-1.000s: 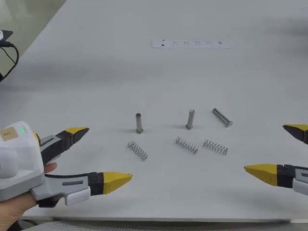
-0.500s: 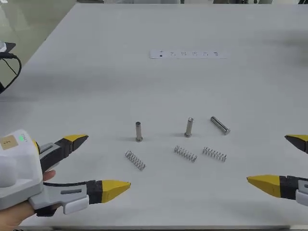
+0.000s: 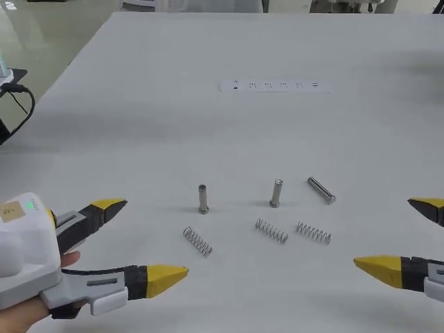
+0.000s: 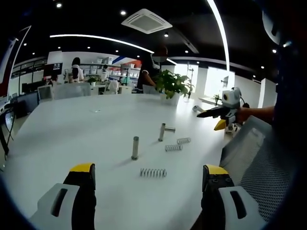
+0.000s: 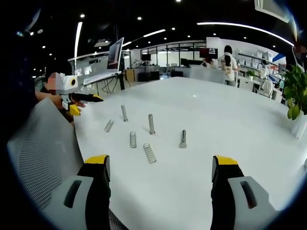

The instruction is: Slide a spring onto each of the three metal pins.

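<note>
Two metal pins stand upright on the white table, one on the left [image 3: 202, 198] and one in the middle [image 3: 276, 193]. A third pin [image 3: 321, 189] lies on its side to the right. Three loose springs lie just in front of them: left [image 3: 198, 241], middle [image 3: 270, 230] and right [image 3: 313, 232]. My left gripper [image 3: 142, 239] is open near the front left, apart from the left spring [image 4: 153, 172]. My right gripper [image 3: 388, 232] is open at the front right, short of the right spring [image 5: 149, 152]. Both hold nothing.
A white power strip [image 3: 275, 85] lies flat farther back on the table [image 3: 139, 125]. A black cable [image 3: 17, 104] hangs off the left edge. A grey mesh chair back [image 4: 254, 158] stands near the front edge.
The head camera shifted, so the whole scene sits a little lower in the picture. Pins and springs lie where they were, and both grippers stay open in about the same places.
</note>
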A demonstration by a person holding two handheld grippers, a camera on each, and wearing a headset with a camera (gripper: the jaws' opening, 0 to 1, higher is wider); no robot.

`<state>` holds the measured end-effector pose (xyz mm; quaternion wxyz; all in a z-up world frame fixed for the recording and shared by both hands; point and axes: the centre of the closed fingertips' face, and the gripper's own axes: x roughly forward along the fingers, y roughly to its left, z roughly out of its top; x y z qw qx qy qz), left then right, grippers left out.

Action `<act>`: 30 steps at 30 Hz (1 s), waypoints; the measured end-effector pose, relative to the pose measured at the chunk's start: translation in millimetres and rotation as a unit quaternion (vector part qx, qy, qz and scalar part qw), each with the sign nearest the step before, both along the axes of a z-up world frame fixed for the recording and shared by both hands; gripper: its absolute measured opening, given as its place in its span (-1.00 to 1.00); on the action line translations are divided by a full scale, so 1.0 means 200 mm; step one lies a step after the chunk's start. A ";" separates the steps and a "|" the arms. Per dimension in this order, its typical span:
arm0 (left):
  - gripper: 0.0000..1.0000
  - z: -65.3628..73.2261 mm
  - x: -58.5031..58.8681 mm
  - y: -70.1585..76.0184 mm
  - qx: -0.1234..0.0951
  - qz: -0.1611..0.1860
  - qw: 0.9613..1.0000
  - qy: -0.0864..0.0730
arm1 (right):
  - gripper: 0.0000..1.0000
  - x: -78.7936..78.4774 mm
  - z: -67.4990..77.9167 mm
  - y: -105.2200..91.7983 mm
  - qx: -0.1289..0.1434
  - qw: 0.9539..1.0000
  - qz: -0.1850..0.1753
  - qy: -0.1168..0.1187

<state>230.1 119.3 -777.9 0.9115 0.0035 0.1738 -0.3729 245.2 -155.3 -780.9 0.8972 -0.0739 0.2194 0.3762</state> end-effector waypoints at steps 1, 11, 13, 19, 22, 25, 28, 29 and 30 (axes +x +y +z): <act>0.79 0.00 0.00 0.00 -0.001 0.000 1.000 0.001 | 0.75 0.00 -0.01 0.00 -0.001 1.000 0.000 0.003; 0.78 0.00 0.02 -0.01 0.001 -0.002 1.000 -0.001 | 0.74 0.01 -0.03 -0.02 0.003 1.000 -0.007 0.007; 0.77 0.00 0.02 -0.01 0.002 0.000 1.000 -0.002 | 0.74 0.02 -0.03 -0.02 0.003 1.000 -0.007 0.006; 0.76 0.00 0.03 -0.02 0.000 0.002 1.000 -0.003 | 0.73 0.01 -0.04 -0.02 0.001 1.000 -0.003 0.007; 0.76 0.00 0.03 -0.03 0.002 0.001 1.000 -0.004 | 0.73 0.00 -0.04 -0.03 0.000 1.000 -0.004 0.007; 0.75 0.02 0.02 -0.02 0.001 0.002 1.000 -0.008 | 0.72 0.00 -0.03 -0.04 0.000 1.000 -0.008 0.006; 0.75 0.06 0.02 -0.02 0.000 0.004 1.000 -0.013 | 0.71 0.01 -0.02 -0.06 0.000 1.000 -0.013 0.001; 0.75 0.07 0.02 -0.02 0.001 0.003 1.000 -0.015 | 0.71 0.02 -0.01 -0.06 0.000 1.000 -0.014 -0.001; 0.74 0.08 0.02 -0.02 0.003 0.003 1.000 -0.019 | 0.71 0.03 0.01 -0.06 0.001 1.000 -0.014 -0.003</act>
